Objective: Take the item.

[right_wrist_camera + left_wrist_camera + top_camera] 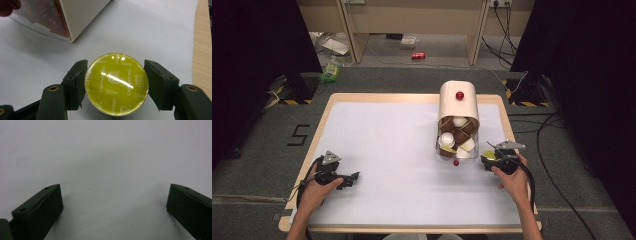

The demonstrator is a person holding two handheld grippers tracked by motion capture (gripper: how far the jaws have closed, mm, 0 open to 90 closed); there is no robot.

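A cream capsule dispenser [458, 107] with a clear drawer [456, 145] holding several coffee capsules lies on the white table [397, 150], right of centre. My right gripper [488, 159] is just right of the drawer, shut on a yellow-lidded cappuccino capsule [116, 83]; both pads press its rim. The dispenser's corner [75, 15] is up and to the left in the right gripper view. My left gripper [353, 178] rests near the front left of the table. Its jaws stand wide apart over bare white surface [107, 170] with nothing between them.
A small red ball [456, 162] lies in front of the drawer, and a red knob [459, 95] sits on the dispenser. The table's wooden edge [202, 50] runs close on the right of the held capsule. Cables and a red can [418, 55] lie on the floor beyond.
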